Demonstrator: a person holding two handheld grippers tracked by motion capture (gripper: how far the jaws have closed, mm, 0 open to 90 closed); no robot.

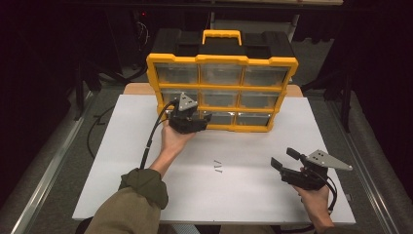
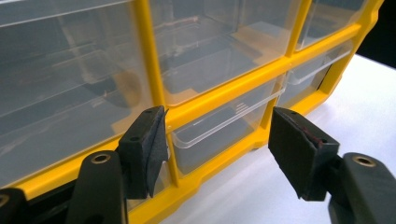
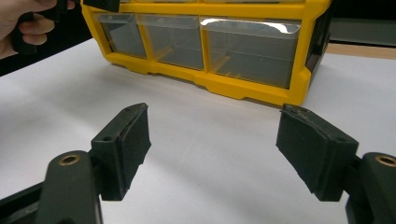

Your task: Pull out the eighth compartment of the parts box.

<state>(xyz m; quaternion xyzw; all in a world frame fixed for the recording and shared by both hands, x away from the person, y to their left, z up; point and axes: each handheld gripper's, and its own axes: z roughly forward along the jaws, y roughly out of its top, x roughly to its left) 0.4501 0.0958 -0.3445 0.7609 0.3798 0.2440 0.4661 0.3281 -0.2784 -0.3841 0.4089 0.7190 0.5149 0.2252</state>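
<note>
Left claw point(image 2: 217, 151) wide open, empty, straddling bottom-row drawer point(image 2: 224, 135) lip of organizer point(image 1: 221, 92); off-centre closing risks pinching the yellow divider. Right claw point(image 3: 212, 149) open, empty.

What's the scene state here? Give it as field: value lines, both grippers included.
work surface: white board on a table
main thing: yellow drawer cabinet with clear drawers, three rows of three, standing upright at the far edge of the board
left gripper: open, at the cabinet's bottom row, jaws either side of the bottom middle drawer, not pressing on it
bottom middle drawer: looks pulled out a little
right gripper: open, nothing between its jaws, above bare board, apart from the cabinet
small marks: dark, on the board's middle, too small to tell
</note>
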